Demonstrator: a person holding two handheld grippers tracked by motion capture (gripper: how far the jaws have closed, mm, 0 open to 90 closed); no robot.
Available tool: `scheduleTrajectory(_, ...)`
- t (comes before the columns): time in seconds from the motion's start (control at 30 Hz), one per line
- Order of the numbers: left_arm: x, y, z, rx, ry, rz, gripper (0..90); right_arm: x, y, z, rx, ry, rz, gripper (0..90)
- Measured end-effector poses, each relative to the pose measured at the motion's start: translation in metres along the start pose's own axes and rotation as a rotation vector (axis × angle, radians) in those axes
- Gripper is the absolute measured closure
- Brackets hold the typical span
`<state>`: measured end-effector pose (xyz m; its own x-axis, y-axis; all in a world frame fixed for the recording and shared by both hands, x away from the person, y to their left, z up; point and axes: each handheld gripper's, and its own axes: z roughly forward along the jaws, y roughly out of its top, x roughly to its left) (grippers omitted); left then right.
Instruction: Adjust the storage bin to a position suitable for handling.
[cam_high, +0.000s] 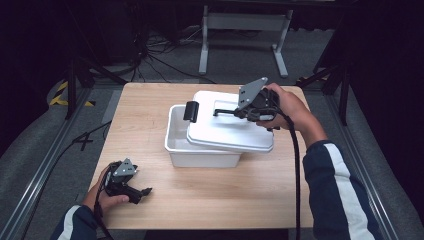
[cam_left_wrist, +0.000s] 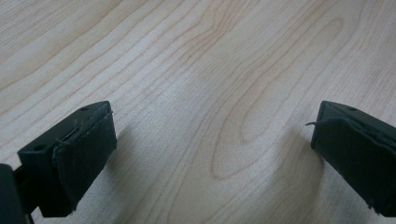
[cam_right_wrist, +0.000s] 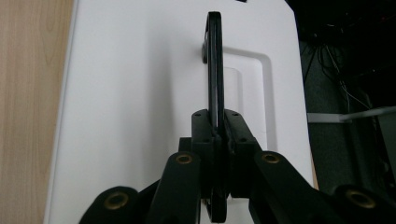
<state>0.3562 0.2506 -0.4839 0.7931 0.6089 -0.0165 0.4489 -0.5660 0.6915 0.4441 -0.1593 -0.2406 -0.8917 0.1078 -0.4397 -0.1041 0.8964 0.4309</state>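
A white plastic box (cam_high: 182, 145) stands mid-table with its white lid (cam_high: 227, 132) lying askew on top, shifted right so the box's left part is uncovered. The lid has a thin black handle (cam_right_wrist: 215, 70) raised upright, and a black clip (cam_high: 191, 111) at its left end. My right gripper (cam_high: 239, 113) is shut on that handle; in the right gripper view its jaws pinch the handle's near end above the lid (cam_right_wrist: 130, 93). My left gripper (cam_high: 145, 191) rests low at the table's front left, open, with bare wood between its pads (cam_left_wrist: 84, 158).
The wooden table (cam_high: 150, 100) has free surface around the box. Beyond the far edge stand a white metal stand (cam_high: 245, 25), cables and dark frame legs on grey floor. A metal rail (cam_high: 45, 165) runs along the left side.
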Motion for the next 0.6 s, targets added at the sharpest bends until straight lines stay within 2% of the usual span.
scheduleTrajectory(0.17, 0.000, 0.000, 0.000, 0.000, 0.000, 0.000, 0.6, 0.001, -0.014, -0.011, -0.009, -0.012, 0.021, 84.9)
scheduleTrajectory(0.37, 0.000, 0.000, 0.000, -0.002, 0.001, -0.002, 0.6, 0.000, -0.032, -0.022, 0.015, -0.032, 0.039, 84.9)
scheduleTrajectory(0.53, 0.000, 0.000, 0.000, -0.001, 0.001, 0.000, 0.6, 0.000, -0.049, -0.032, 0.014, -0.044, 0.085, 84.9)
scheduleTrajectory(0.6, 0.000, 0.000, 0.000, -0.002, 0.001, -0.002, 0.6, -0.001, -0.055, -0.035, 0.013, -0.049, 0.089, 84.9)
